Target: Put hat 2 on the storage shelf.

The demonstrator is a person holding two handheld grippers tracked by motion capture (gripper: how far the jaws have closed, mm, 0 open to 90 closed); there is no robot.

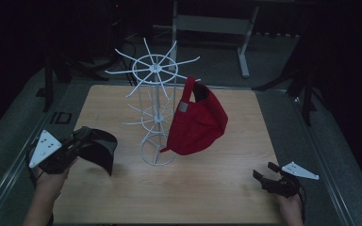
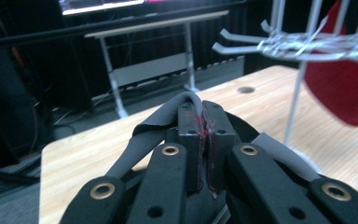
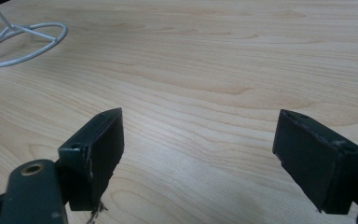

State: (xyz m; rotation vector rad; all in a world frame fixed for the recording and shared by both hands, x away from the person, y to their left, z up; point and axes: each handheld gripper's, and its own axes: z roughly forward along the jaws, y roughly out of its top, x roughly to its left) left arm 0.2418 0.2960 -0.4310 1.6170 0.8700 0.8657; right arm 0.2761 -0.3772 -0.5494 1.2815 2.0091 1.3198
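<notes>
My left claw (image 1: 86, 136) is clamped tight on the black cap (image 1: 100, 149), jaws pinched together on a fold of grey fabric at the cap's edge, as the left gripper view shows. The cap hangs off the front of the claw, drooping below it, clear of the surface (image 1: 207, 188) by the look of it. Just ahead of the claw and to its right stands the white wire rack (image 1: 154, 113), its spokes fanned out at about claw height in the left gripper view. A red cap (image 1: 198, 122) already hangs from one spoke on the far side of the rack from this claw.

My right claw (image 1: 264, 175) sits low over the surface, well apart from the rack, jaws spread wide with nothing between them; bare wood shows beyond the pads (image 3: 100, 154).

The black cap looks light and floppy: soft cloth, with only the brim stiff. I judge the pinch on the rim cloth good enough for carrying, but the crown will swing and sag. To hook it over a free spoke, I'd want the back opening or strap leading, and slow going so the thin wire rack doesn't tip.
</notes>
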